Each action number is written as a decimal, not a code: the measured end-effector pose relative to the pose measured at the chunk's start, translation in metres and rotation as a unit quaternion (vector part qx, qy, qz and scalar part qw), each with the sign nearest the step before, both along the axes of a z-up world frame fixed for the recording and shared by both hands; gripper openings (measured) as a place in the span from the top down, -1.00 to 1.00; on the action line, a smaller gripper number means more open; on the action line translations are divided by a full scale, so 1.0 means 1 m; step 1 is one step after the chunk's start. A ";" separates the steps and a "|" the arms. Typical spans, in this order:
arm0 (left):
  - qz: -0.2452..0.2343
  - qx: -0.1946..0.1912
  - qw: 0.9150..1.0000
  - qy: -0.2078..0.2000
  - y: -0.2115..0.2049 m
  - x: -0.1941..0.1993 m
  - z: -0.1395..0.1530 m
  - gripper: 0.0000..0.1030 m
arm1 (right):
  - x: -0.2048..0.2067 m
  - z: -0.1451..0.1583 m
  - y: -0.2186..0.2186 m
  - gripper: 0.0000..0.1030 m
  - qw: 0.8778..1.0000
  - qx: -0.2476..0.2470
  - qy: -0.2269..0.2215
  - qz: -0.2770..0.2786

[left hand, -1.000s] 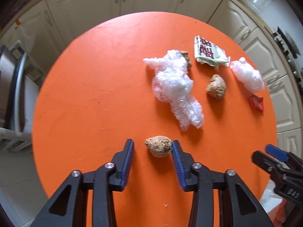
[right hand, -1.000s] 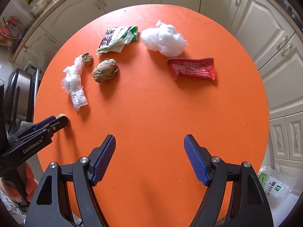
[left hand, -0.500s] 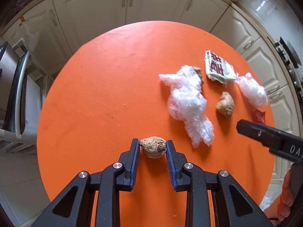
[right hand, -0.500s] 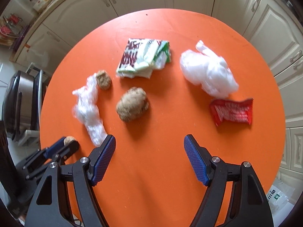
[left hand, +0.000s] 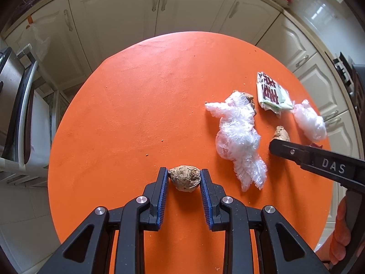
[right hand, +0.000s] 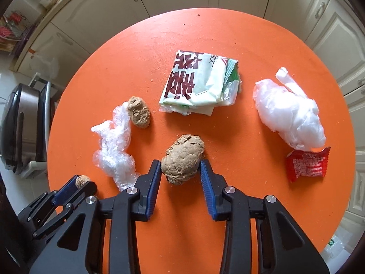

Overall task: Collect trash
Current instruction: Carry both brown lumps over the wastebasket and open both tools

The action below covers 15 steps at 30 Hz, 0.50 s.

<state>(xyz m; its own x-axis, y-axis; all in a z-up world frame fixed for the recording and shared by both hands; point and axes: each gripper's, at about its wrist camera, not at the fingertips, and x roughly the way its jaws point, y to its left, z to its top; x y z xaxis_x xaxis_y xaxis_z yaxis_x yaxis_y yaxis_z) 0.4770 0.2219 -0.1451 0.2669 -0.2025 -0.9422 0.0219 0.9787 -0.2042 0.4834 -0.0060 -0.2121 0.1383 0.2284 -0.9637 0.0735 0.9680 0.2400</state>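
Observation:
Trash lies on a round orange table [left hand: 127, 114]. My left gripper [left hand: 184, 178] is shut on a small brown crumbly lump [left hand: 185, 177], seen from the right wrist view too [right hand: 82, 180]. My right gripper [right hand: 180, 167] is shut on a larger brown lump [right hand: 182, 158], both pads touching it on the table. In the left wrist view one right finger [left hand: 296, 154] covers most of that lump [left hand: 281, 133].
Crumpled clear film [right hand: 114, 143] with a third brown lump [right hand: 139, 112], a green-white wrapper [right hand: 198, 83], a white plastic bag [right hand: 289, 116] and a red wrapper [right hand: 306, 165] lie on the table. Cream cabinets [left hand: 159, 4] surround it; an appliance [right hand: 20, 127] stands left.
My left gripper closed on the small lump. My right gripper moved forward over the table and closed from wide open onto the larger lump.

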 end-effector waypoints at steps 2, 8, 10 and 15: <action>0.001 0.004 1.000 -0.001 -0.005 0.000 -0.002 0.54 | -0.005 0.004 -0.003 0.32 1.000 -0.001 -0.006 -0.001; -0.009 0.002 1.000 -0.010 -0.012 -0.004 0.007 0.55 | -0.020 0.018 -0.028 0.31 1.000 0.004 -0.019 -0.018; -0.015 0.005 1.000 -0.022 -0.018 -0.007 0.014 0.55 | -0.026 0.023 -0.039 0.31 0.999 0.001 -0.028 -0.029; -0.033 0.013 0.998 -0.045 -0.040 -0.017 0.036 0.55 | -0.049 0.043 -0.078 0.31 0.996 -0.009 -0.058 -0.072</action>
